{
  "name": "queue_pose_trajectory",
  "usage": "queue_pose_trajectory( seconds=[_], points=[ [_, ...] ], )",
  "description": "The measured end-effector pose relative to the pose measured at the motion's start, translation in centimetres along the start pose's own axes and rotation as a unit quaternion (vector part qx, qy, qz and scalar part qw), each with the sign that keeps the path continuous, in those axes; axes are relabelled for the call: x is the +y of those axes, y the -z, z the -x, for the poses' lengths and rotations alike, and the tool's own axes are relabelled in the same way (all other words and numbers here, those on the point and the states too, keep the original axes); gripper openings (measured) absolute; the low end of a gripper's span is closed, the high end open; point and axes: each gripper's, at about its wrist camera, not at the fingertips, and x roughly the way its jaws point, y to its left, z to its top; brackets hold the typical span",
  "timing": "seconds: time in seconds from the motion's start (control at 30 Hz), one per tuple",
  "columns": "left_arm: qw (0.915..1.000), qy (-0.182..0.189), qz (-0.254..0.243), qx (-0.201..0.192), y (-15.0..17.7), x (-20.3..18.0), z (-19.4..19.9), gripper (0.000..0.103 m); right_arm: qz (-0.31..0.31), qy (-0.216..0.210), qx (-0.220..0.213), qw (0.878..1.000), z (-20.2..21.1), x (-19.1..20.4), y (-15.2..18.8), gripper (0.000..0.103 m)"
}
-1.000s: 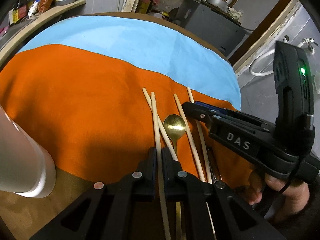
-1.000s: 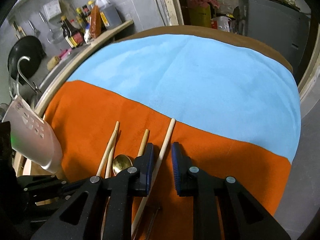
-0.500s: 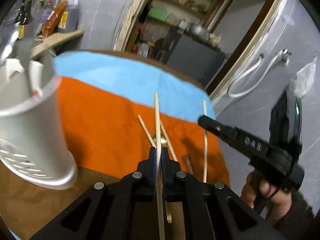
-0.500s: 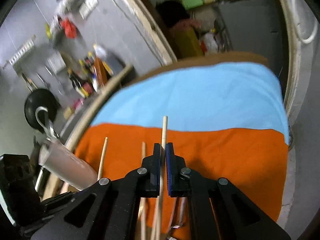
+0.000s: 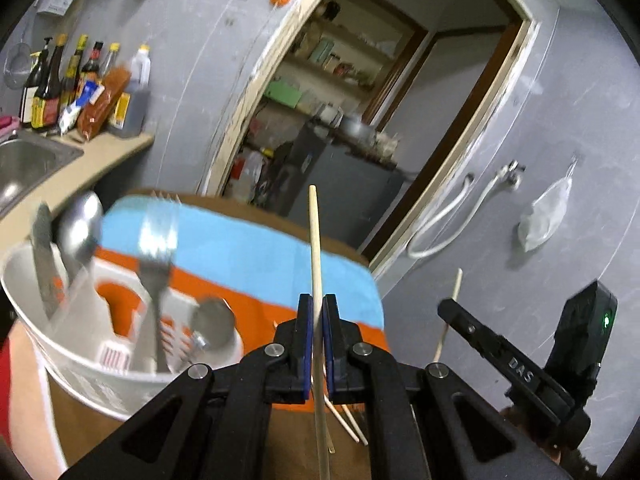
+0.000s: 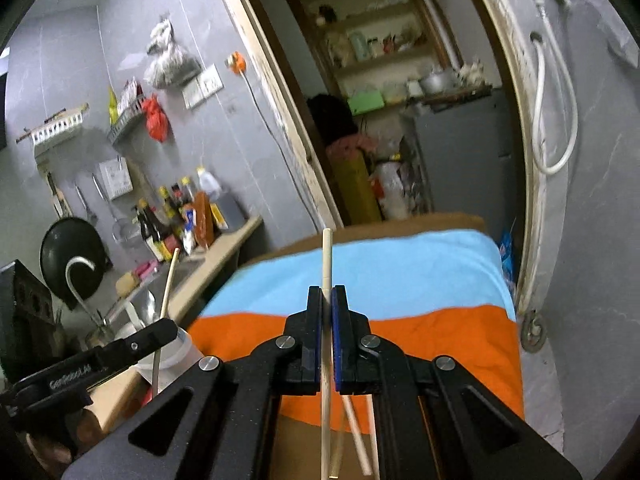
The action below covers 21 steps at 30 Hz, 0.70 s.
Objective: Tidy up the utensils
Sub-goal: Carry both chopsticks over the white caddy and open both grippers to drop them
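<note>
two grippers, left (image 5: 317,328) and right (image 6: 327,320), each clamped on one chopstick (image 5: 314,240); two more lie lower centre; holder (image 5: 60,360) lower left has one fork (image 5: 156,264).

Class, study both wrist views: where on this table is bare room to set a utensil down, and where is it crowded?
Free: the blue cloth band at the table's far end, and the orange band toward its right edge. Crowded: the near edge, where loose chopsticks lie, and the white utensil holder at the left, already holding cutlery.

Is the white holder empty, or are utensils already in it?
Not empty. In the holder stand a fork, a spoon and a dark-handled utensil, blurred.
</note>
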Motion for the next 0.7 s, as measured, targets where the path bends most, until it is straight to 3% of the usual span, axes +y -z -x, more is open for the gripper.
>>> queue_pose_trajectory(
  seconds=[0.4, 0.53, 0.7],
  points=[
    [0.9968, -0.002, -0.017, -0.078, -6.9, 6.9, 5.3, 0.005, 0.021, -0.03, -0.089, 0.995, 1.4, 11.0, -2.8, 0.004],
    [0.9954, -0.01, -0.021, -0.092, -8.7, 9.9, 5.6, 0.005, 0.024, -0.053, -0.126, 0.99, 1.0, 14.1, -3.2, 0.004],
    [0.9947, -0.01, -0.002, -0.103, -10.0, 13.3, 5.2, 0.005, 0.031, -0.051, -0.154, 0.986, -0.1, 17.0, -2.8, 0.004]
  ],
)
